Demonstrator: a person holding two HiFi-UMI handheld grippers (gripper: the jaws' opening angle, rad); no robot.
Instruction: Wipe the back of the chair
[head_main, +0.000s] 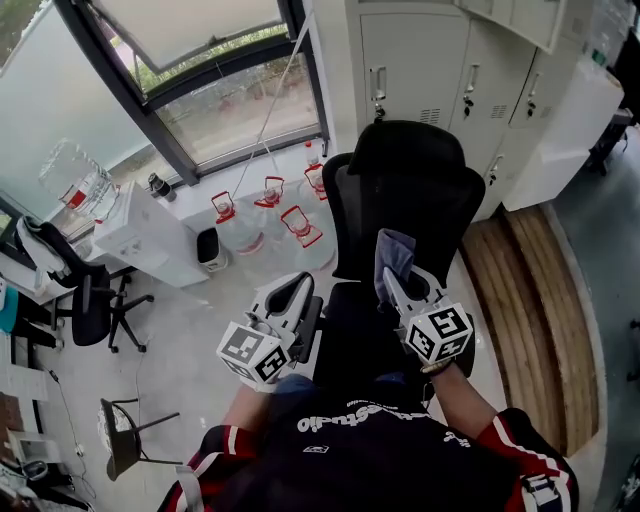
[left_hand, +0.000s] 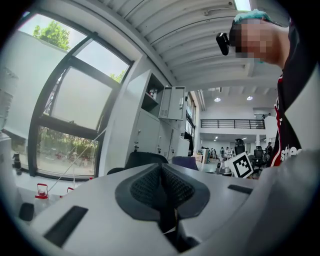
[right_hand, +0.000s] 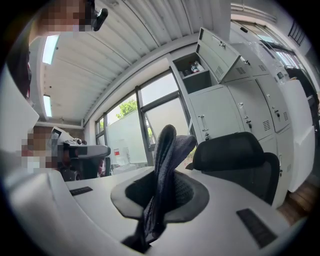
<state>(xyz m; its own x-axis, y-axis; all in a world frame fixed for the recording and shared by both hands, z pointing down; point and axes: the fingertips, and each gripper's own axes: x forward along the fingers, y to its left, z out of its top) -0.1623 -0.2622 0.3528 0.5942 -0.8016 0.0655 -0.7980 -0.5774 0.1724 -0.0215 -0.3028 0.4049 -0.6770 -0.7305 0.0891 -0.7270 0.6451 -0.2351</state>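
My right gripper (right_hand: 161, 192) is clamping a grey-blue cloth (right_hand: 167, 150) between its jaws. The fabric is standing up out of the pads and folding over at the top. My left gripper (left_hand: 161, 187) is keeping nothing between its jaws, which are pressed together. The black chair (head_main: 405, 195) is standing directly ahead of both grippers. In the head view the cloth is overlapping the lower backrest, but contact cannot be confirmed. Water jugs (head_main: 285, 225) are sitting on the floor left of the chair.

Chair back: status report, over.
Left gripper shut, empty. Right gripper shut on cloth. Chair back just ahead, cloth apparently not touching. Nothing between.
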